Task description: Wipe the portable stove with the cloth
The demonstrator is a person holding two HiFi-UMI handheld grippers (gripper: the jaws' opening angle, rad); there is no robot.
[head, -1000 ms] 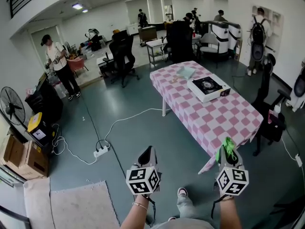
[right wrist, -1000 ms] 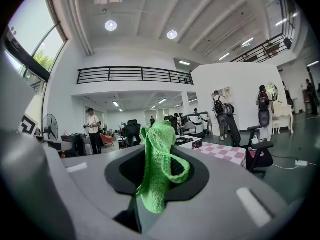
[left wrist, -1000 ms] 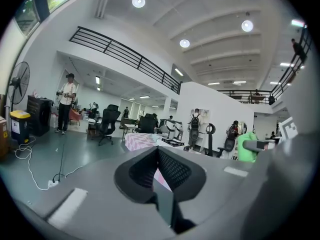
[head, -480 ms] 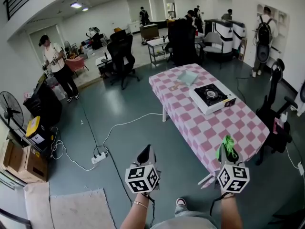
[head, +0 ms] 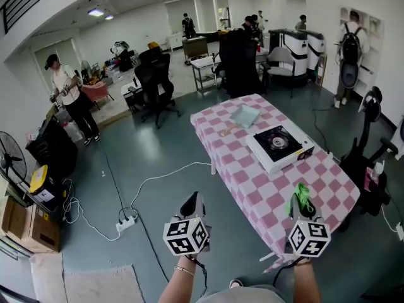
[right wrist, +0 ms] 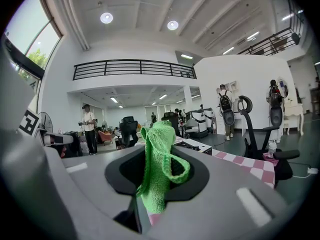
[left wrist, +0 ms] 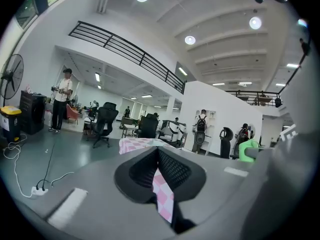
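The white portable stove (head: 279,145) with a black burner sits on a long table under a pink-and-white checked cover (head: 252,191), ahead and to the right. In the right gripper view the stove (right wrist: 194,144) shows just behind the cloth. My right gripper (head: 299,202) is shut on a green cloth (head: 303,190), held over the table's near end. The green cloth (right wrist: 159,164) stands up between its jaws. My left gripper (head: 195,199) is shut and holds nothing, over the floor left of the table. The checked table (left wrist: 136,144) lies beyond its jaws.
A pale folded cloth (head: 245,114) lies on the table's far end. A white cable and power strip (head: 126,221) run over the floor at left. Black office chairs (head: 153,81) stand beyond, and another (head: 369,160) right of the table. A person (head: 63,93) stands far left beside a fan (head: 9,160).
The table and stove have come nearer and lower in the head view. Both grippers keep their places in the view, the right still shut on the green cloth.
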